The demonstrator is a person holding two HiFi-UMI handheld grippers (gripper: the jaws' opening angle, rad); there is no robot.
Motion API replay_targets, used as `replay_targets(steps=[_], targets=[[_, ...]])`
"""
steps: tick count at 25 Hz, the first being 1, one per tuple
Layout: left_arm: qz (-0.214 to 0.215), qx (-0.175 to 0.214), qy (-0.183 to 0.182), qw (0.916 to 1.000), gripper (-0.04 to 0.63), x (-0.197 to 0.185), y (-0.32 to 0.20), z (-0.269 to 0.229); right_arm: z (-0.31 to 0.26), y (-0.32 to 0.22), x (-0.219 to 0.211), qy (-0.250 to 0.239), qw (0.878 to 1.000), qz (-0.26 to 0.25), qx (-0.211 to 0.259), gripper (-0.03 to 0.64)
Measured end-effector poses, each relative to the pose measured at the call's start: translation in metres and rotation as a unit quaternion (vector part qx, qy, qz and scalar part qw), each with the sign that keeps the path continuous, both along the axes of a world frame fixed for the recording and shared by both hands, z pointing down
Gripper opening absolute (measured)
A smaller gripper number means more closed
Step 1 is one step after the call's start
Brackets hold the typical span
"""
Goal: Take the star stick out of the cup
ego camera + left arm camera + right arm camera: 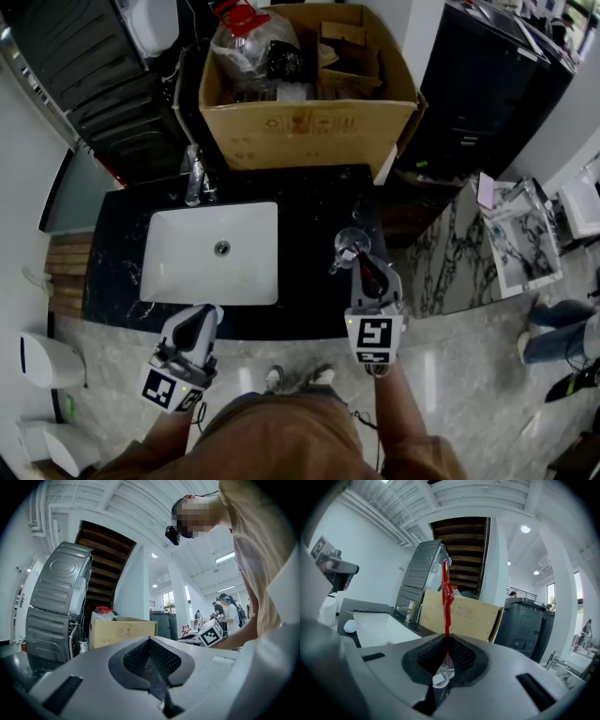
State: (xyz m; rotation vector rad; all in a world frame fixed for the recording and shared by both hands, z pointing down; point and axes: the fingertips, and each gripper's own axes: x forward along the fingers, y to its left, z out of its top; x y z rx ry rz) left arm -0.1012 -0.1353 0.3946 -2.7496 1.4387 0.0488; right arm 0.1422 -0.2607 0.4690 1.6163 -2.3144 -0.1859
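Black stone surface [314,202] carries a clear glass cup [349,246]. Right claw [446,641] grasps the thin red star stick [446,602]; left claw [150,641] is clenched, empty.

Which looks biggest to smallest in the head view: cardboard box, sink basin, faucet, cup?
1. cardboard box
2. sink basin
3. faucet and cup: these look about alike, so they are not ranked.
The box stands taller, nearer the camera, so its true lead over the basin is unsure.
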Motion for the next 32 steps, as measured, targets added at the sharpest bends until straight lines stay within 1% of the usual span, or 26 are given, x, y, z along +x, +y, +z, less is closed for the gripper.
replay_targets(steps=[7,21,26,32], targets=[[0.002,-0.003,0.002,1.0000,0.000,0.000,0.000,0.003,0.000,0.005,-0.003,0.006,1.000,-0.005,-0.004,0.011],[0.018,0.007,0.006,0.9998,0.002,0.006,0.002,-0.003,-0.034,0.020,0.002,-0.021,1.000,-0.001,0.012,0.011],[0.025,0.013,0.009,0.9996,0.002,0.008,0.004,-0.007,-0.048,0.027,0.003,-0.024,0.999,-0.002,0.022,0.011],[0.031,0.018,0.011,0.9993,0.001,0.008,0.006,-0.009,-0.065,0.034,0.002,-0.041,0.998,-0.007,0.051,0.011]])
